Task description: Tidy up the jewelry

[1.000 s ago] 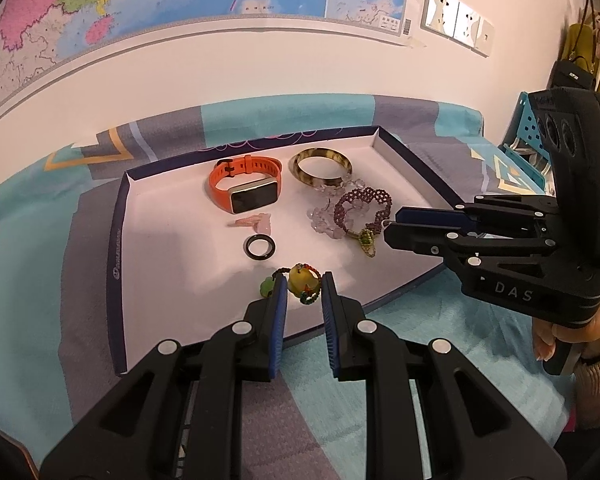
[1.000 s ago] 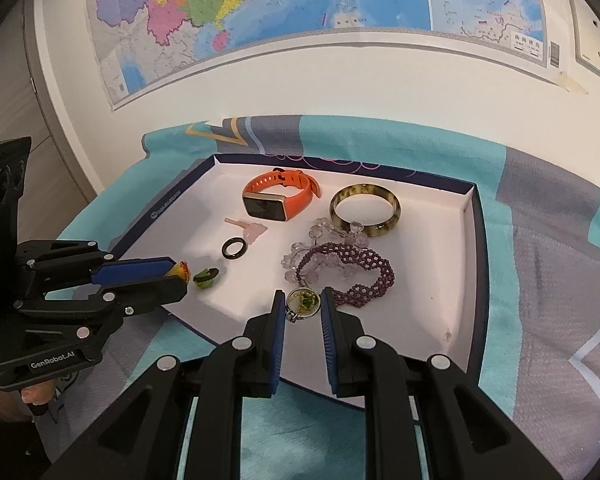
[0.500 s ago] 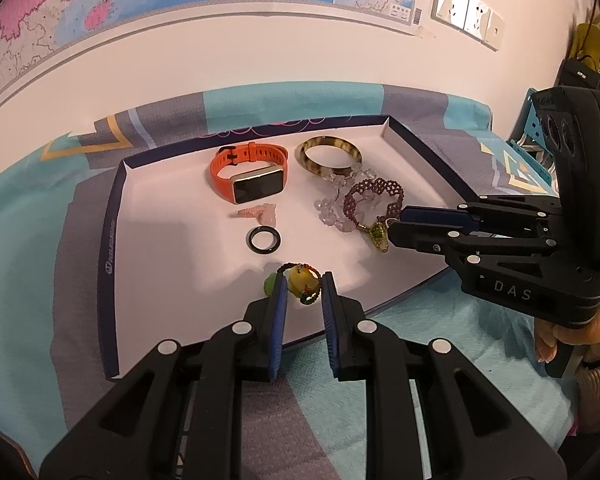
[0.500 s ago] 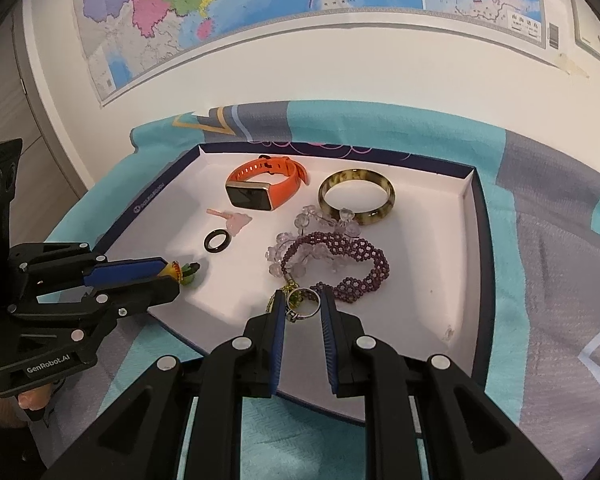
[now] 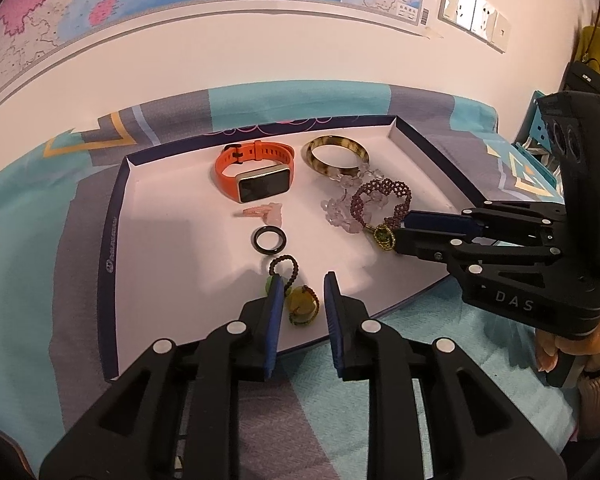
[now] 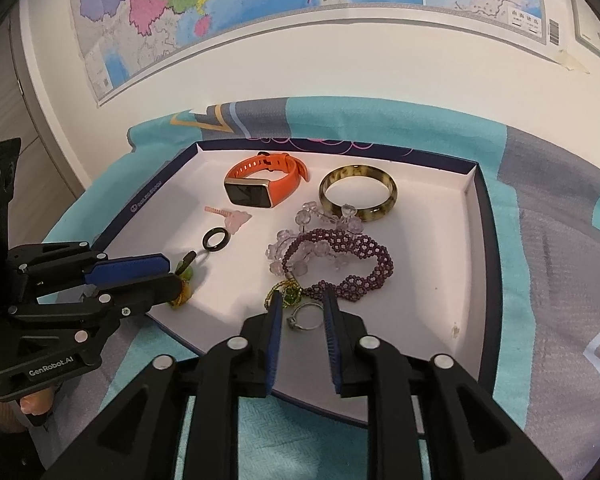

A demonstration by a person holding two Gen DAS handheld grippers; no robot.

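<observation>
moved: both jaw pairs just opening, cameras closer to tray [image 5: 112, 216] | left gripper [image 5: 302, 304] released, yellow bead charm [image 5: 300, 306] lying loose between pads | right gripper [image 6: 302, 318] released, silver ring [image 6: 306, 317] between pads, near front rim | risk: ring snags purple bracelet [image 6: 352, 260] or rolls off.

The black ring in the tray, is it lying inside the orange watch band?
No, the black ring lies alone on the white tray floor, nearer the camera than the orange watch and apart from it.
</observation>
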